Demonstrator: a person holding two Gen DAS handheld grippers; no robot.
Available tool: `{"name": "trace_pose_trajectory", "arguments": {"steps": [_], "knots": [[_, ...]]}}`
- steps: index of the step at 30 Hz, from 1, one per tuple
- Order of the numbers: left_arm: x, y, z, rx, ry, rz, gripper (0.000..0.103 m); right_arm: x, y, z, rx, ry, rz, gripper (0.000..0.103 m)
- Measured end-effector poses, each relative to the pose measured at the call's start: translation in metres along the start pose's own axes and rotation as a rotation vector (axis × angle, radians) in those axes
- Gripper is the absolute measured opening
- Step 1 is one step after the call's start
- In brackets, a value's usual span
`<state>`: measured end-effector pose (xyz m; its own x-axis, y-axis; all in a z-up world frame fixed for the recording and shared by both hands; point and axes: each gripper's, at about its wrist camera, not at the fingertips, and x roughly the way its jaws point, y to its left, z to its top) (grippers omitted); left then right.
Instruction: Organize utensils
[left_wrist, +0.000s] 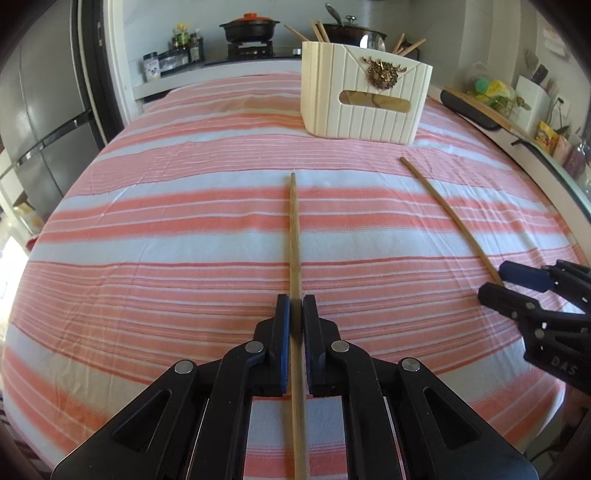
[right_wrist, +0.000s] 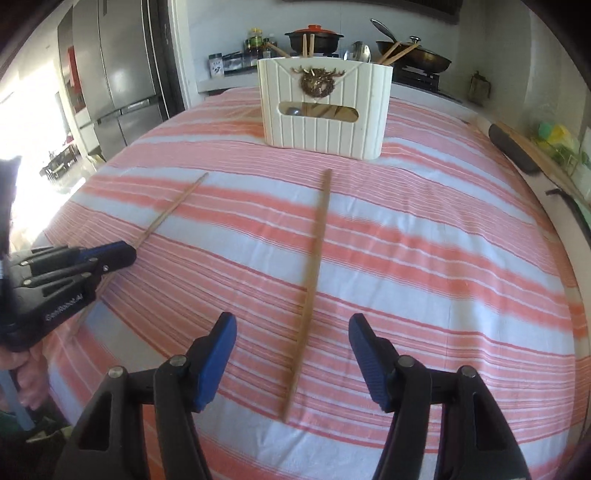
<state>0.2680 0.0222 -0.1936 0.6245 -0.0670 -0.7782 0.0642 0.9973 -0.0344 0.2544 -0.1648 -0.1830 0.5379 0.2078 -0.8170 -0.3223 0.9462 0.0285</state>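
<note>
Steel fridge (right_wrist: 122, 74) left, stove (left_wrist: 251, 50) behind striped table (left_wrist: 147, 221).

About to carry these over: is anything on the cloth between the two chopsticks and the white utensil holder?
Nothing visible. Only bare striped cloth lies between the left gripper's clamped chopstick, the chopstick between the right gripper's open fingers, and the holder.

Tablecloth (left_wrist: 147, 229) pink-white striped; utensil holder (left_wrist: 364, 99) cream, gold emblem; chopsticks (right_wrist: 314, 266) tan wood.

Bare striped cloth (right_wrist: 424, 258) lies open up to the utensil holder (right_wrist: 325, 110).
</note>
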Motion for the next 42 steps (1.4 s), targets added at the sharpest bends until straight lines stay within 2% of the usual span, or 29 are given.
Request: {"name": "trace_pose_trajectory", "arguments": {"steps": [1,3,4,11,16,18,19,21,24,28,30,34,38,42], "knots": [[0.000,0.001,-0.001,0.000,-0.003,-0.002,0.006,0.001,-0.001,0.000,0.015,-0.008,-0.008,0.035],[-0.001,0.001,-0.002,-0.002,-0.009,-0.004,0.006,0.000,-0.004,0.000,0.019,-0.012,-0.040,0.012],[-0.001,0.001,-0.003,0.000,-0.012,-0.004,0.006,-0.001,-0.007,-0.001,0.029,-0.011,-0.049,0.008],[-0.005,0.007,-0.006,0.019,-0.003,-0.013,0.006,-0.021,-0.024,-0.028,0.112,-0.010,-0.136,0.006],[-0.012,0.015,-0.013,0.042,0.006,-0.011,0.008,-0.037,-0.017,-0.047,0.079,0.013,-0.113,0.006],[-0.014,0.018,-0.013,0.052,0.022,-0.019,0.023,-0.042,-0.020,-0.046,0.084,0.022,-0.087,0.011],[-0.016,0.020,-0.012,0.056,0.030,-0.027,0.041,-0.046,-0.024,-0.044,0.097,0.020,-0.074,0.018],[-0.019,0.024,-0.008,0.066,0.039,-0.048,0.061,-0.055,-0.033,-0.042,0.129,0.000,-0.051,0.052],[-0.024,0.031,0.002,0.092,0.055,-0.111,0.063,-0.061,-0.047,-0.033,0.147,0.001,-0.020,0.054],[-0.020,0.043,0.027,0.103,0.114,-0.209,0.071,-0.053,-0.061,-0.016,0.140,0.090,0.039,0.054],[-0.013,0.048,0.042,0.093,0.151,-0.232,0.072,-0.047,-0.064,-0.005,0.144,0.139,0.087,0.054],[0.008,0.042,0.065,0.136,0.191,-0.218,0.072,-0.033,-0.064,0.019,0.146,0.206,0.141,0.054],[0.039,0.028,0.075,0.188,0.263,-0.171,0.071,-0.010,-0.052,0.045,0.091,0.245,0.119,0.054],[0.057,0.019,0.078,0.242,0.287,-0.091,0.071,0.017,-0.043,0.067,0.045,0.264,0.078,0.054]]}}
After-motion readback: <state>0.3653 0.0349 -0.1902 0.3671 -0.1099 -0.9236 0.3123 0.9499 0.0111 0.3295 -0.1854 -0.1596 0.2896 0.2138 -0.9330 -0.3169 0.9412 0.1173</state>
